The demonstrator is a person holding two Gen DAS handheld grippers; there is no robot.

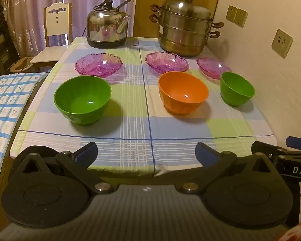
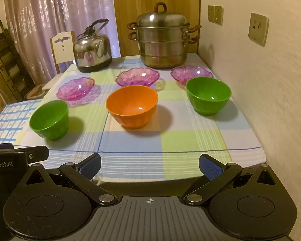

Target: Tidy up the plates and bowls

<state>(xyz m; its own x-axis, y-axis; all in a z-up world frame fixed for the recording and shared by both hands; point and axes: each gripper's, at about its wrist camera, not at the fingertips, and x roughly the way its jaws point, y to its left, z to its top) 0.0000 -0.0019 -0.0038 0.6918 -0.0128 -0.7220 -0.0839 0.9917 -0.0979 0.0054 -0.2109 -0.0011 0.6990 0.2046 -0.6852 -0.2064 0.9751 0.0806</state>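
Nothing looks sorted yet: three bowls and three purple plates sit apart on the checked tablecloth (image 1: 134, 120), none stacked. In the left wrist view the left green bowl (image 1: 82, 99) is at centre left, the orange bowl (image 1: 183, 92) right of centre and the right green bowl (image 1: 236, 88) nearer the right edge; behind them, across the middle of the frame, lie the left purple plate (image 1: 98, 63), middle purple plate (image 1: 167, 62) and right purple plate (image 1: 212, 67). The left gripper (image 1: 146, 153), at the bottom of the frame, has its jaws spread as wide as they go, with nothing between them; the right gripper (image 2: 149, 165), low in its own view, is the same. So all the gathering is left, I'd say. The right purple plate is partly hidden behind the green bowl in the right wrist view, and only the tip of the other gripper shows at each frame's edge.
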